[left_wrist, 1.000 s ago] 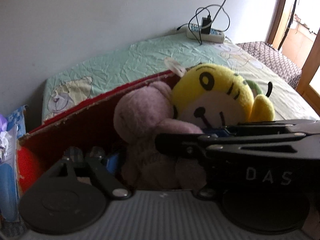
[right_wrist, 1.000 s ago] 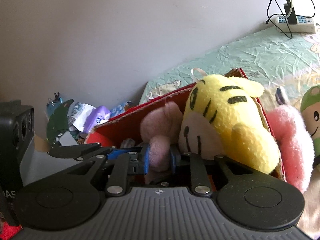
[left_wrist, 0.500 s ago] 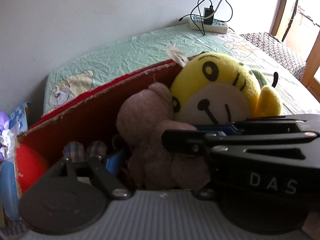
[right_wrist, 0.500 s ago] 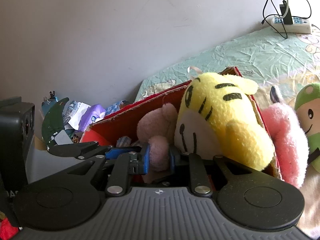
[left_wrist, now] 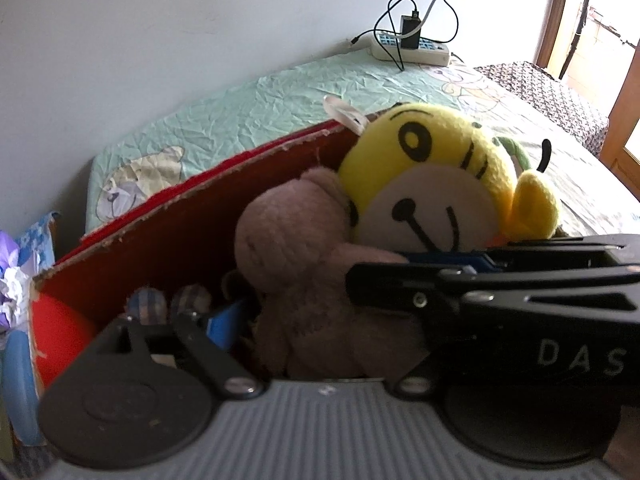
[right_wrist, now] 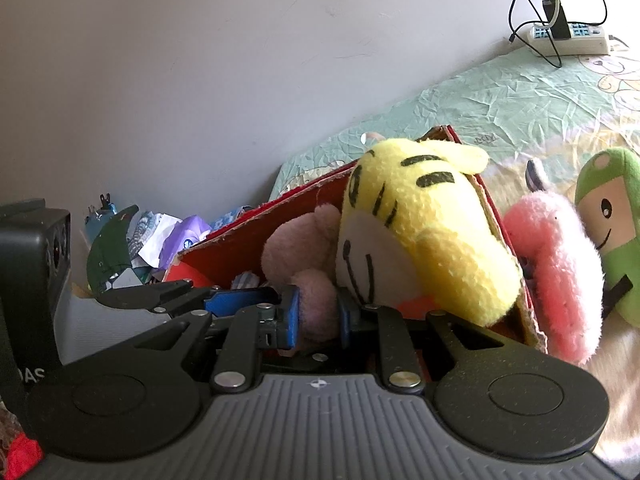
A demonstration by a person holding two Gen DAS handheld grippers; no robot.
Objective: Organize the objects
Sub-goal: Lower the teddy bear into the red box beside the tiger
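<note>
A pink teddy bear sits inside a red cardboard box, leaning on a yellow tiger plush that sticks out of the box's right end. My left gripper straddles the bear's body and its jaws are opening. Its left blue pad stands just off the bear. Its right finger is hidden behind my other gripper's black body. My right gripper is shut on the bear's arm, with blue pads on both sides. The tiger rests over the box wall.
A fluffy pink plush and a green plush lie on the bed right of the box. A power strip with cables sits at the far edge by the wall. Wrappers and clutter pile up left of the box.
My left gripper's jaws have spread wider around the bear, and two checked toy feet now show in the box. My right gripper has kept its grip on the bear's arm.
</note>
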